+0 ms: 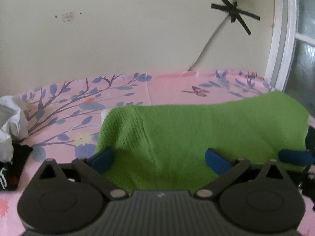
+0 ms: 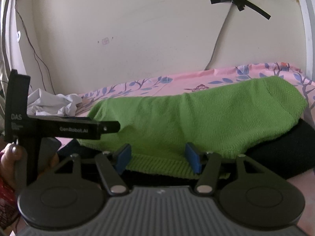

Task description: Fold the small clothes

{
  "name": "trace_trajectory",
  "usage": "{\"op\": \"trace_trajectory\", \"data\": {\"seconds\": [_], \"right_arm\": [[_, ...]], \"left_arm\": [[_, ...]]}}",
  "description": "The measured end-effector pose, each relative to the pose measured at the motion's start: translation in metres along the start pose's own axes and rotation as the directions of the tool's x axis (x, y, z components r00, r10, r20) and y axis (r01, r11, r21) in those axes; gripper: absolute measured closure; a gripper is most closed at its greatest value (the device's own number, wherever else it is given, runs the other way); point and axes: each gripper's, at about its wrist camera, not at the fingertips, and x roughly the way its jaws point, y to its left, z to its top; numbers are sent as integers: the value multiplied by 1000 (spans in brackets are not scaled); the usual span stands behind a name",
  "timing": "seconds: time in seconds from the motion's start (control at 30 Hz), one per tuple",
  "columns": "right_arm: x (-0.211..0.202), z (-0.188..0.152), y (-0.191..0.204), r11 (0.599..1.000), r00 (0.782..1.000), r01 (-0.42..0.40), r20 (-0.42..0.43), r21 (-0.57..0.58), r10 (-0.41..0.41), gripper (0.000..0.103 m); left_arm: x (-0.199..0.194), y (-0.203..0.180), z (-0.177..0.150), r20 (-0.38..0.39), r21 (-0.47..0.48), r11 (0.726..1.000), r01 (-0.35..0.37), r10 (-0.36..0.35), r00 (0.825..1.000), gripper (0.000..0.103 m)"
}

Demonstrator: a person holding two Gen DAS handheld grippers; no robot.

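Note:
A bright green knitted garment [image 1: 196, 129] lies spread on the pink flowered sheet [image 1: 161, 88]; it also shows in the right wrist view [image 2: 196, 118]. My left gripper [image 1: 159, 159] is open, its blue pads [image 1: 103, 159] wide apart over the garment's near edge. My right gripper [image 2: 158, 157] is open over the ribbed hem, its pads [image 2: 192, 156] to either side of it. The left gripper's body [image 2: 65, 128] shows at the left of the right wrist view. The green garment rests partly on a black garment [image 2: 285, 149].
A crumpled white garment [image 2: 53, 104] lies at the far left of the bed, also in the left wrist view [image 1: 9, 125], with dark clothes [image 1: 11, 169] beside it. A cream wall [image 1: 137, 29] with a taped cable stands behind. A window frame [image 1: 283, 39] is right.

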Motion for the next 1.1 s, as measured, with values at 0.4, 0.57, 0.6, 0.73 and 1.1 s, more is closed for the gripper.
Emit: {"op": "trace_trajectory", "data": {"seconds": [0.4,0.57,0.6,0.73,1.1], "right_arm": [[0,0,0,1000,1000,2,1,-1,-2,52],[0,0,0,1000,1000,1,1,0,-1,52],[0,0,-1,1000,1000,1,1,2,-1,52],[-10,2,-7,999,1000,-17,3,52,16,51],[-79,35,-149,876,975,150,77,459,-207,46]], "left_arm": [[1,-8,-2,-32,77,997,-30,32,999,0],[-2,-8,-2,-29,81,996,-22,24,999,0],[-3,-7,-3,-24,76,997,-15,17,1000,0],[-11,5,-3,12,31,999,37,-38,999,0],[-30,41,-3,143,-153,967,204,-183,973,6]]}}
